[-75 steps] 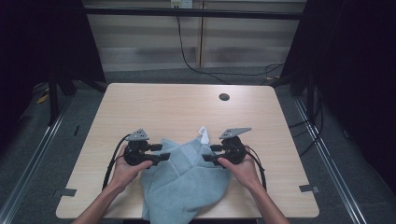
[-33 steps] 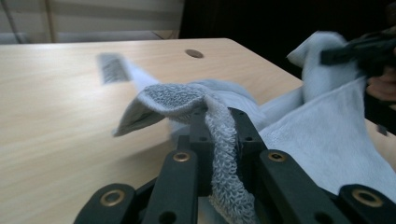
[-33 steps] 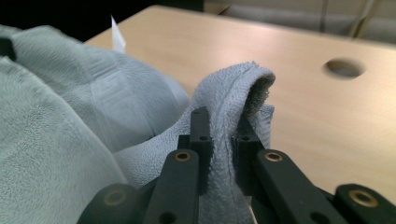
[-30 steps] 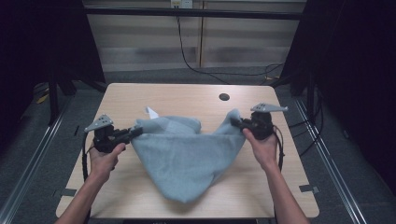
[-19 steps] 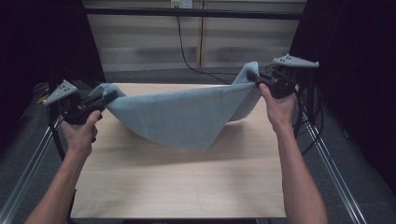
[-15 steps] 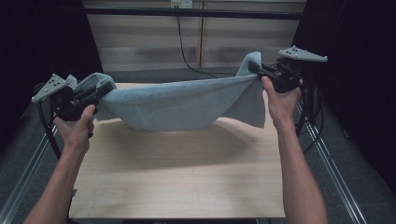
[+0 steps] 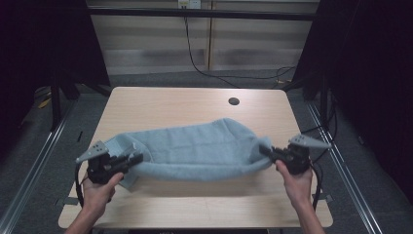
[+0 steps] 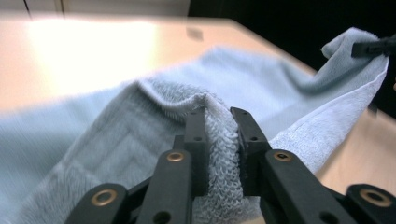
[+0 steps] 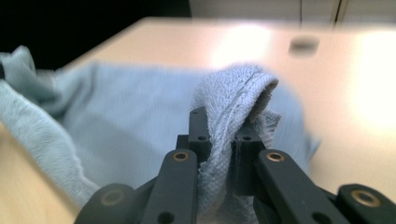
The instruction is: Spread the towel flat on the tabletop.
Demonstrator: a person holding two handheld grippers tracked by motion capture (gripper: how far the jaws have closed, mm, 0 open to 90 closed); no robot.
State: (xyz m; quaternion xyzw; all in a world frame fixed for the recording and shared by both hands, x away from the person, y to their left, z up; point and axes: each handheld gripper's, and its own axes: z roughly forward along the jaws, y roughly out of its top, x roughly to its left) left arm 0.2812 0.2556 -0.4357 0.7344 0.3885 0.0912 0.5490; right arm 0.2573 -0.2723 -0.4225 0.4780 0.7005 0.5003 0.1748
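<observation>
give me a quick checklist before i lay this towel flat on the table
1. Left tool clamped on the towel corner: ok, though its jaws have just been opening a little with terry still pinched between them.
2. Right tool clamped on the other corner: ok.
3. Towel spread between both tools: ok, slightly sagging.
4. Far edge lying flat on the table: ok.
5. Near edge free of folds: cannot tell.
</observation>
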